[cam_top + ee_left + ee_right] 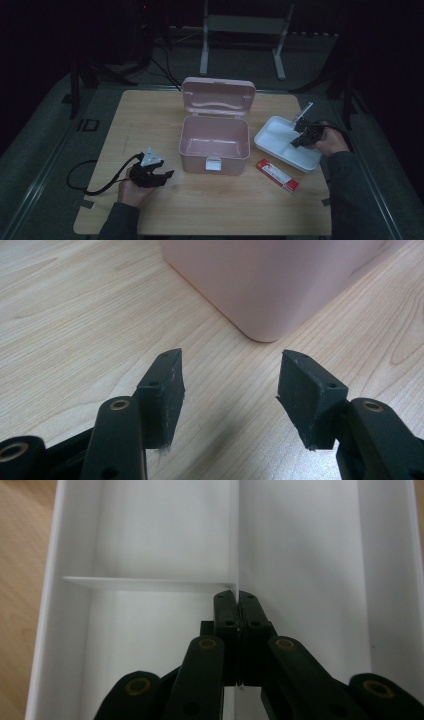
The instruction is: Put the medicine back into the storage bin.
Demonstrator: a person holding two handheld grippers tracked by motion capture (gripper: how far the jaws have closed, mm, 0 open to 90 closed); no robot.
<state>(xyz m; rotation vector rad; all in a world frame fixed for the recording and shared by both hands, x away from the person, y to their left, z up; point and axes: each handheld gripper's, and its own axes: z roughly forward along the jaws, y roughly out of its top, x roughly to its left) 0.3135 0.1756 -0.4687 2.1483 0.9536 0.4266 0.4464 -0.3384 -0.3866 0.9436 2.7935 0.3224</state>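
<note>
Currently: right gripper (pixel 234 596) clamped on white tray (pixel 272 145) divider; lift level. Left gripper (pixel 230 385) spread, empty, near pink box (pixel 214 142); 1 red carton (pixel 278 176) unhandled.

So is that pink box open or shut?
Open. The pink box has its lid standing upright behind it, and the inside looks empty.
</note>
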